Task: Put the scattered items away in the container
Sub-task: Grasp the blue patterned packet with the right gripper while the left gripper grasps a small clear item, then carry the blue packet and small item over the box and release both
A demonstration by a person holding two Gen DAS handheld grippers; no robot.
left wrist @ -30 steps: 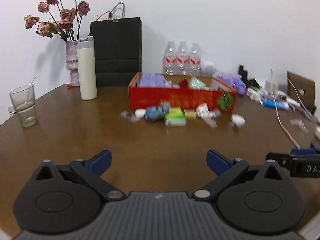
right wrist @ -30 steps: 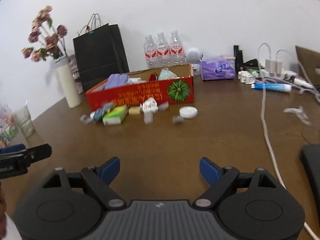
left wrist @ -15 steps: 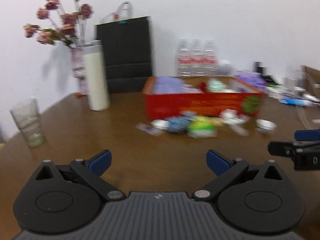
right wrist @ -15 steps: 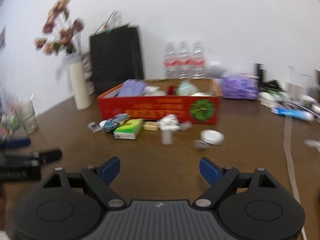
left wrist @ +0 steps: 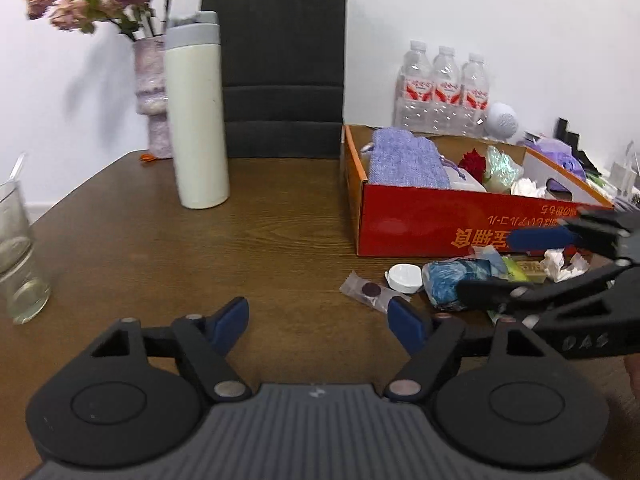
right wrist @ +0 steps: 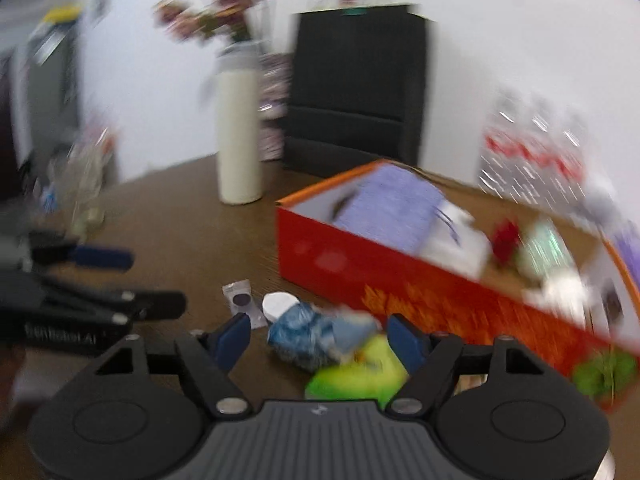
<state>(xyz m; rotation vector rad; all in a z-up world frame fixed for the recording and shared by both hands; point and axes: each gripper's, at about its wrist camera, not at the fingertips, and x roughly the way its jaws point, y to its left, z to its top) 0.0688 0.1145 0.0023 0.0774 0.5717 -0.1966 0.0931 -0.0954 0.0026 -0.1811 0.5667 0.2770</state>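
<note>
A red cardboard box (left wrist: pixel 420 224) (right wrist: pixel 360 264) holds a purple cloth and other bits. In front of it lie a blue crumpled packet (left wrist: pixel 448 280) (right wrist: pixel 304 328), a white cap (left wrist: pixel 404 278) (right wrist: pixel 280 304), a clear sachet (left wrist: pixel 368 290) (right wrist: pixel 240 300), a green box (right wrist: pixel 356 376) and crumpled tissue (left wrist: pixel 560 264). My right gripper (right wrist: pixel 320 334) (left wrist: pixel 488 265) straddles the blue packet; its jaws are closing, and the pads stand clear of the packet. My left gripper (left wrist: pixel 320 318) (right wrist: pixel 156 282) hovers over bare table left of the sachet, jaws closing on nothing.
A tall white flask (left wrist: pixel 198 120), a vase of dried roses (left wrist: pixel 152 72) and a black paper bag (left wrist: pixel 280 68) stand behind. A drinking glass (left wrist: pixel 16 256) sits near the left table edge. Water bottles (left wrist: pixel 444 92) and a white round speaker (left wrist: pixel 502 120) stand behind the box.
Both grippers have travelled forward to the items in front of the box. The right gripper has rolled and now brackets the blue packet. Both pairs of jaws have narrowed a little.
</note>
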